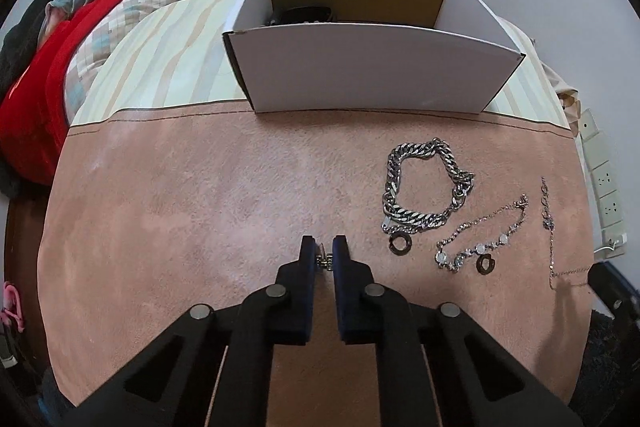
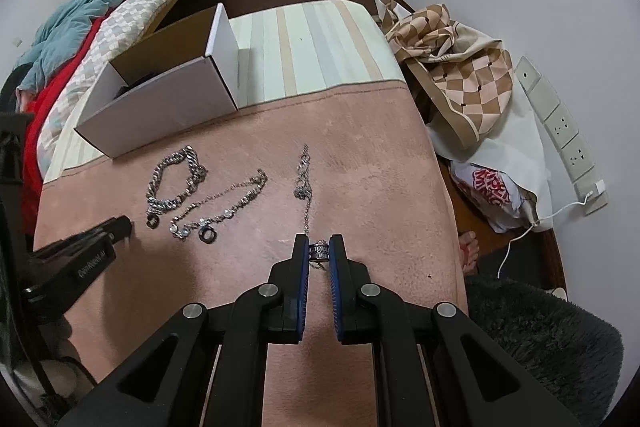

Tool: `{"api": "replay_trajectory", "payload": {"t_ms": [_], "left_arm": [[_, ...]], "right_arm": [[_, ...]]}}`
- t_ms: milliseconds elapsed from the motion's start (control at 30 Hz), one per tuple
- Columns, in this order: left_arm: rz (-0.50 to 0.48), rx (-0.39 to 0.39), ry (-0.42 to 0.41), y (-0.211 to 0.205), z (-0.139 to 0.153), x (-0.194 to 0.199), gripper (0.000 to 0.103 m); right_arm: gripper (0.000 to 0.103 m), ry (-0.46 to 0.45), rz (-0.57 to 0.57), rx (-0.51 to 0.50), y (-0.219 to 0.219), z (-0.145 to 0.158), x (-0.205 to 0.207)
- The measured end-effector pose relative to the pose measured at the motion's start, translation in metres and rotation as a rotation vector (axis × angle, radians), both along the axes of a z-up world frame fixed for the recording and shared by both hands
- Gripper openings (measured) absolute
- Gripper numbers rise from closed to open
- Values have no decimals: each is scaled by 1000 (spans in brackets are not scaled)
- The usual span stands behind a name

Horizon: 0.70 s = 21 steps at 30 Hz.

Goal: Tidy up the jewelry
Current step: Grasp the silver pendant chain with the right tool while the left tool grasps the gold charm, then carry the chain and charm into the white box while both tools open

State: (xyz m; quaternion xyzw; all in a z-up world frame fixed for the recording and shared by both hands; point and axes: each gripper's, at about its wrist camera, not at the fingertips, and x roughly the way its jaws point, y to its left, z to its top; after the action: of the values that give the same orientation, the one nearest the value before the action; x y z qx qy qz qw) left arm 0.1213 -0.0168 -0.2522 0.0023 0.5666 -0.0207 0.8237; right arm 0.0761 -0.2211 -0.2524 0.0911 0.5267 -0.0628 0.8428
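— While the left gripper (image 1: 324, 255) pinches a small silver piece (image 1: 325, 261) over the pink mat (image 1: 180, 207), what has the right?

— The right gripper (image 2: 319, 251) is clamped on a silver ring (image 2: 320, 251). A thin chain (image 2: 303, 183) lies just ahead of it.

— Further out?

— A heavy chain bracelet (image 1: 426, 187), a stone bracelet (image 1: 480, 239) and two dark hoops (image 1: 399, 245) lie near the white box (image 1: 372, 71).

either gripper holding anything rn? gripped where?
Both. Left gripper pinches a small metal piece at its fingertips; which part is unclear. Right gripper clamps a silver ring across its band.
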Motion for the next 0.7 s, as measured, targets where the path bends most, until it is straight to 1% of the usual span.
{"api": "replay_trajectory", "payload": {"t_ms": [133, 300, 500, 633, 700], "left_arm": [[-6, -22, -17, 8, 17, -4, 6], [-17, -78, -52, 19, 56, 0, 6], [-21, -150, -95, 34, 105, 23, 6], [-28, -172, -120, 43, 128, 47, 6], [-27, -171, -134, 46, 138, 61, 6]], "right_arm": [[10, -30, 16, 35, 2, 20, 2], [10, -90, 63, 111, 5, 63, 15], [10, -169, 136, 183, 11, 122, 48], [10, -218, 189, 193, 23, 156, 76], [10, -235, 209, 200, 30, 168, 88]]}}
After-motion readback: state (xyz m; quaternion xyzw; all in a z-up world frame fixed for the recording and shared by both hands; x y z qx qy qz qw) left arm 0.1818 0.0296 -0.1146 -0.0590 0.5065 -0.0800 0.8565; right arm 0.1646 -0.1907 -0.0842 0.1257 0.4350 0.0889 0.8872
